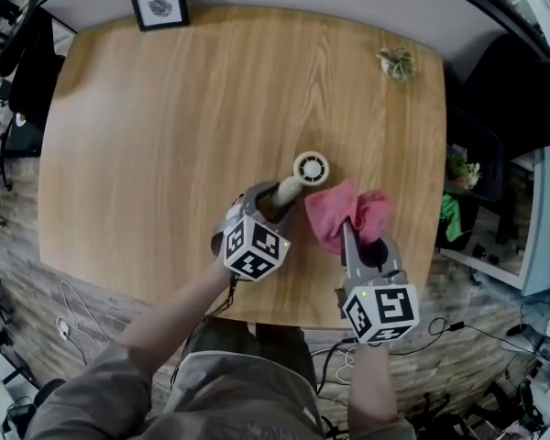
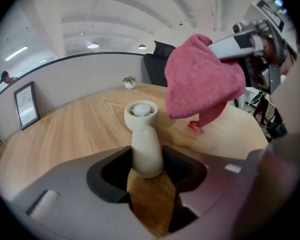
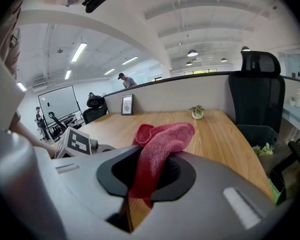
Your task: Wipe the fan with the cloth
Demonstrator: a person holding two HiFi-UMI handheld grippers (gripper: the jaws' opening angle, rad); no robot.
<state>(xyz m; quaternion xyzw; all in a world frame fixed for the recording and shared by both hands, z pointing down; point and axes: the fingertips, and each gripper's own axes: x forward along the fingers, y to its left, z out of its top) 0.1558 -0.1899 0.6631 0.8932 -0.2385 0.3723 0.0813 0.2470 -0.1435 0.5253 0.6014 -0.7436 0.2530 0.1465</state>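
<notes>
The wooden tabletop (image 1: 165,108) carries little else, so the hazards sit in the two grips near the middle of its near edge.

The left gripper (image 1: 273,200) has its jaws fairly wide, with the handle (image 2: 146,151) of the fan between them. Both pads appear to touch the handle, but only at its rounded lower end. That is the main risk. The handle looks smooth and tapered, so downward pressure on the far-off head could lever the fan out or swing it round in the jaws.

The right gripper (image 3: 150,171) has its jaws closed on a bunched fold of the pink cloth (image 1: 348,211). The rest of the cloth hangs loose just beside the fan's head, apart from it. Pinched this narrowly, the cloth may drag free under a firm wipe. A trailing corner could also catch in the slots of the grille.

The cream handheld fan (image 1: 310,168) seems to lie face up, its head pointing towards the far edge. If it slips loose, a push could send it skidding back over the near edge, which is close.
</notes>
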